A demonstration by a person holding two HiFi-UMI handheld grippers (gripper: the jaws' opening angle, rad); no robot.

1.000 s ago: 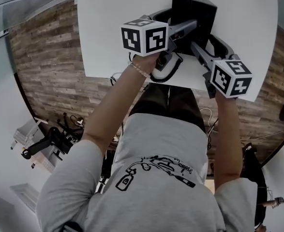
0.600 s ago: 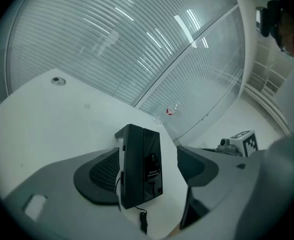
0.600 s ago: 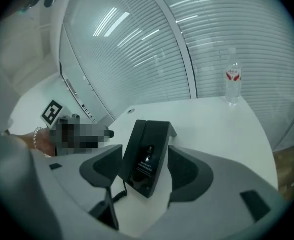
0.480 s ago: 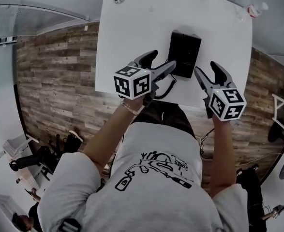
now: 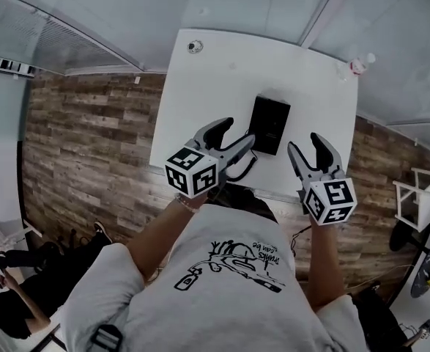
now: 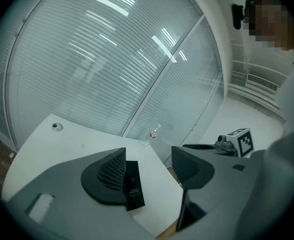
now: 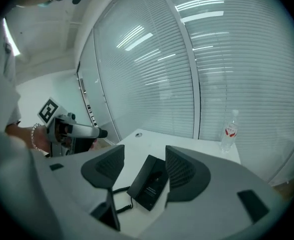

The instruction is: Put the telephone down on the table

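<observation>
the flat black corded telephone [image 5: 268,125] lies on the white table [image 5: 215,79], job seemingly done, while the left gripper [image 5: 236,132] and right gripper [image 5: 305,144] hang empty, jaws wide though just narrowing.

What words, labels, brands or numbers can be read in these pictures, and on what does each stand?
Shirt print: handwritten words beside a drawing, upside down, too blurred to read.
Telephone: small pale label, too small to read.
Bottle: red label, too blurred to read.
So no text here can actually be read.
</observation>
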